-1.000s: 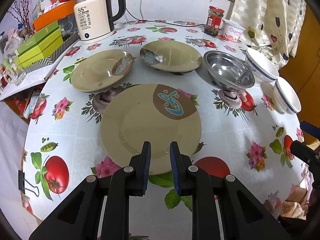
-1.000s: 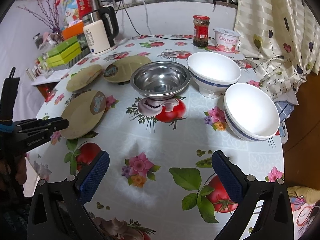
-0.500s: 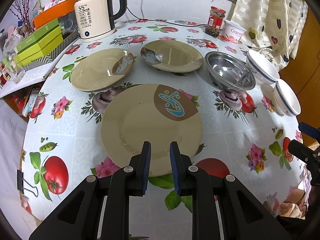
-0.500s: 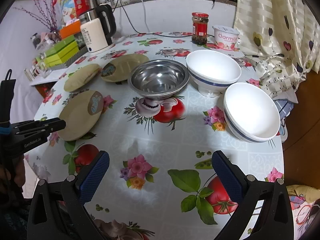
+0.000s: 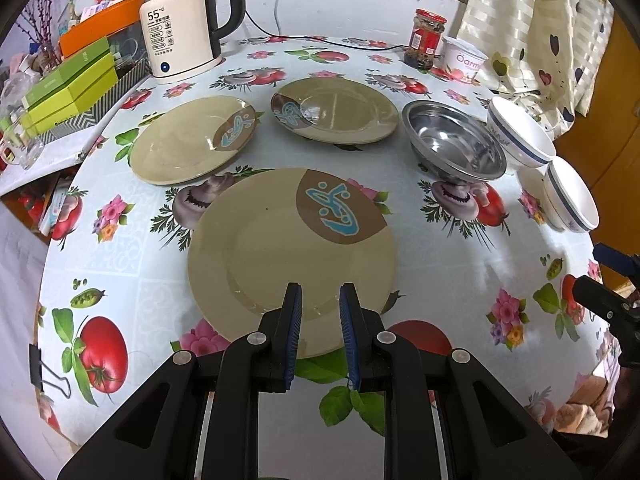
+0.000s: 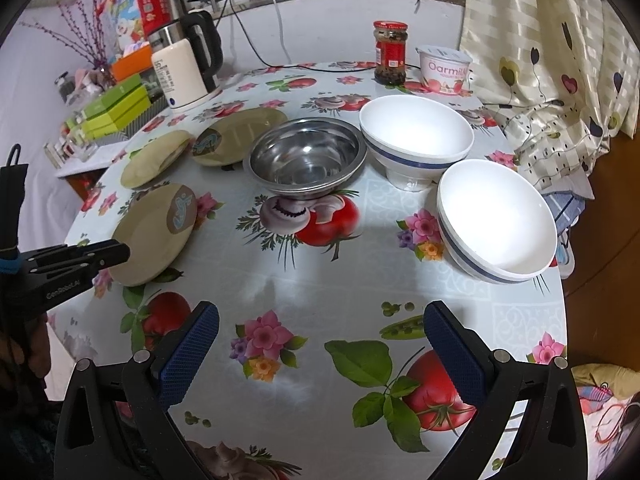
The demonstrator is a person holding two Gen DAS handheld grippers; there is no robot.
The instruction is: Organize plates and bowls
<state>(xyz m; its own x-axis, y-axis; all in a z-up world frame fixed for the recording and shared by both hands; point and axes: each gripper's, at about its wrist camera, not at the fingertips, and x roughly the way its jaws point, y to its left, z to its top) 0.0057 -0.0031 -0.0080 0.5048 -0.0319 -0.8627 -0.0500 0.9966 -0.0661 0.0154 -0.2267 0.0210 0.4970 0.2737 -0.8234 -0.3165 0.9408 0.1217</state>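
A: Tan melamine-looking round plate with a brown patch and blue motif [image 5: 292, 252] lies nearest, flat on the floral oilcloth table [image 5: 460, 272]. Left gripper [image 5: 319, 300] sits over its near rim, blue pads a narrow gap apart. Whether they pinch the rim I cannot tell.

B: Noted. Right gripper [image 6: 320, 320]?

A: Spread wide, holding nothing, above bare tablecloth, well short of the bowls.

B: Step in hand?

A: My judgement: taking up the near plate, first of the stacking. Nothing is stacked yet. Second tan plate [image 5: 194, 140] lies behind on the left, third tan plate [image 5: 335, 111] behind centre, all apart from one another.

B: Next move needs?

A: A firm pinch on the rim, a level lift, then a carry onto one of the far plates.

B: Bowls?

A: Stainless steel bowl [image 6: 307, 156] beside the third plate; far white bowl with blue band [image 6: 416, 136] just beside it; near white bowl with blue band [image 6: 496, 218] close to the table's right edge.

B: Room?

A: Open cloth between near plate and steel bowl. White electric kettle [image 5: 180, 36] and red-lidded jar [image 5: 425, 39] stand at the back, clear of the path.
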